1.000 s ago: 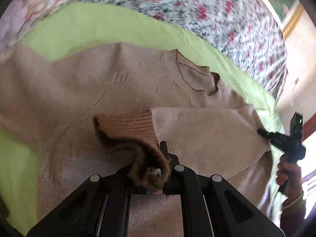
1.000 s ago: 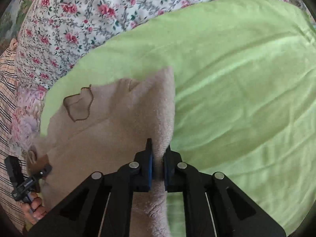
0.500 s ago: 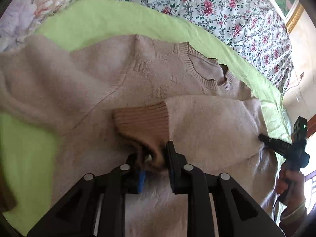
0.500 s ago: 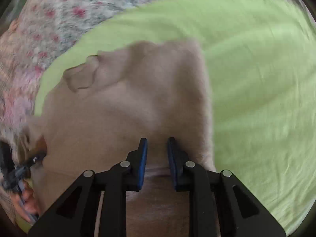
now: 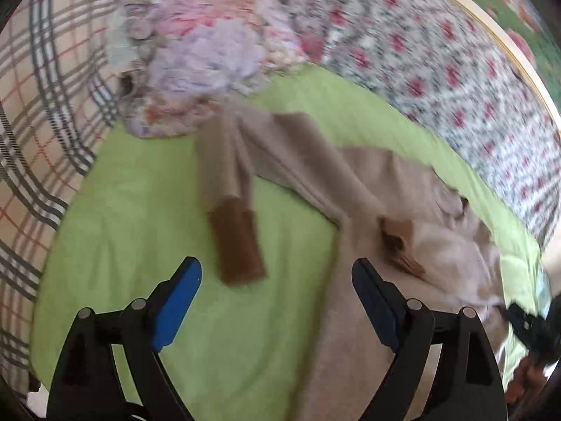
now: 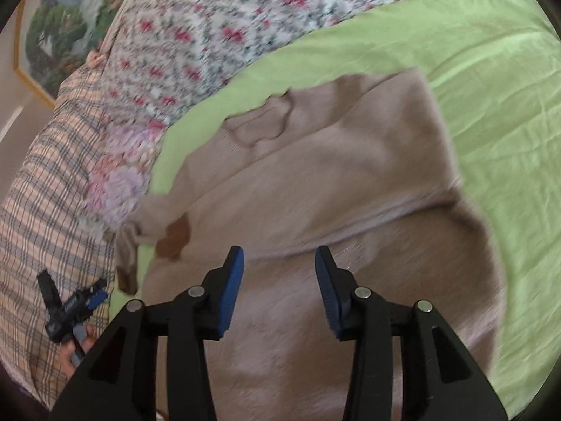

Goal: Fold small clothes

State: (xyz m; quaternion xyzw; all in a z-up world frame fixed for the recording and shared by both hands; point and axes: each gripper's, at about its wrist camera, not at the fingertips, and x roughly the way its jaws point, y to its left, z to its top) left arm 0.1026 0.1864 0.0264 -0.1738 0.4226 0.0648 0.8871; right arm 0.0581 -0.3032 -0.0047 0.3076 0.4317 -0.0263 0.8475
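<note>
A small beige knit sweater (image 6: 333,182) with brown cuffs lies on a green sheet (image 5: 133,210). One sleeve is folded across the body, its cuff (image 5: 399,242) on the chest. The other sleeve lies out on the sheet with its brown cuff (image 5: 238,245) just ahead of my left gripper (image 5: 277,301), which is open and empty. My right gripper (image 6: 278,280) is open and empty above the sweater's lower body. The sweater also shows in the left wrist view (image 5: 368,280). The left gripper appears in the right wrist view (image 6: 70,305).
A flowered bedspread (image 6: 228,35) lies beyond the green sheet. A plaid cloth (image 5: 42,105) and a crumpled pink-and-lilac garment (image 5: 210,59) lie at the left. A framed picture (image 6: 56,35) hangs on the wall.
Both grippers have opened and let go of the sweater. The left gripper has swung left, off the folded sleeve cuff toward the other sleeve. The right gripper has pulled back over the body.
</note>
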